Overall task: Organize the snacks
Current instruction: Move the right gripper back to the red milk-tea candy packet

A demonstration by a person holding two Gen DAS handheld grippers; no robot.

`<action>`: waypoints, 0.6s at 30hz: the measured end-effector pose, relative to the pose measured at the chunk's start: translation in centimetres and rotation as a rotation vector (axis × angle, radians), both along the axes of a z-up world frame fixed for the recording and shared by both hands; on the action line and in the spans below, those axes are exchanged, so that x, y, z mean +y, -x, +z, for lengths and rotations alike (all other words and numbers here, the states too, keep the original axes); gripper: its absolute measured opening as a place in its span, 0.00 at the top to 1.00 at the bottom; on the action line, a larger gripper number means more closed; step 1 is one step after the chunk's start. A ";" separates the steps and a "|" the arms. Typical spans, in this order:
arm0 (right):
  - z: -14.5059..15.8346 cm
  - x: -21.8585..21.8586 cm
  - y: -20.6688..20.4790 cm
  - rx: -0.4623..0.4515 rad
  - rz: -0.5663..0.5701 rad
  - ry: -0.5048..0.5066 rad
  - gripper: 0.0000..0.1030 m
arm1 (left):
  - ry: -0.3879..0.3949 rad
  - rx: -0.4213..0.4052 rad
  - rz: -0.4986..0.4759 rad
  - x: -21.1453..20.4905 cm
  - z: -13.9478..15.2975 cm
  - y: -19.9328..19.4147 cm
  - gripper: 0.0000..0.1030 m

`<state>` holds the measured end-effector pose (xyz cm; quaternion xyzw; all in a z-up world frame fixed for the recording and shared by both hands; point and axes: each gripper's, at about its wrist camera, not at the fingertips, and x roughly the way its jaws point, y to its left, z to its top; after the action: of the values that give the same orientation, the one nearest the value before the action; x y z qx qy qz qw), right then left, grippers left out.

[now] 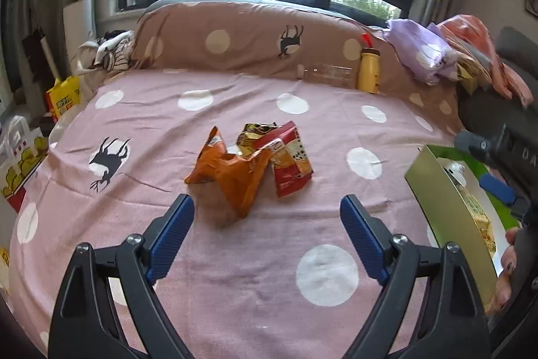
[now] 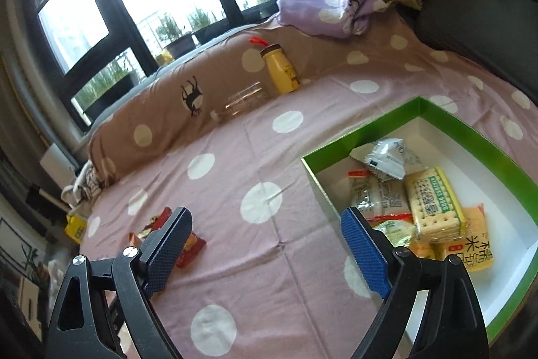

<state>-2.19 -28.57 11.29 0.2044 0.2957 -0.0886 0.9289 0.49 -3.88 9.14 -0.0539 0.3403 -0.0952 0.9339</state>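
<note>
The green box serves as the collecting point, lying open-topped on the pink polka-dot bedspread so packets can be dropped in from above; inside it already lie a white sachet, a scallion cracker pack, a rice cracker packet with a red end and a yellow rice snack bag, heaped toward its near corner, which suggests the sorting is well underway. Away from the box, to its left across open bedspread, three loose packets sit bunched and touching: an orange crumpled bag nearest the camera, a red packet beside it and a gold foil packet behind them; these look like the remaining work. The left gripper hangs over the bedspread just short of that cluster, its blue pads spread wide with nothing between them, aimed at the orange bag as though lined up for the next pick. The right gripper is likewise wide open and empty, poised beside the box's left wall, probably having nothing to carry at present. A yellow bottle and a clear jar rest against the brown pillow beyond the box, seemingly set aside
</note>
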 end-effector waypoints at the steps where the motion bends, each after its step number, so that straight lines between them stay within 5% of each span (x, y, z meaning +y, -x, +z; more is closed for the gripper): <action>1: -0.2 0.6 -0.3 0.011 0.014 0.014 0.12 | 0.011 0.005 0.028 0.8 0.0 -0.2 0.14; 12: -2.3 4.0 -2.1 0.087 0.129 0.011 0.12 | 0.151 0.141 0.197 6.9 -0.6 -1.3 0.14; 18: -2.8 7.3 -5.4 0.146 0.246 0.060 0.12 | 0.117 0.189 0.276 8.6 -1.2 -1.9 0.14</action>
<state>3.18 -21.25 8.53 0.1319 0.3824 0.0027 0.9145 2.36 4.75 7.98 -0.1633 0.4099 0.0198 0.8972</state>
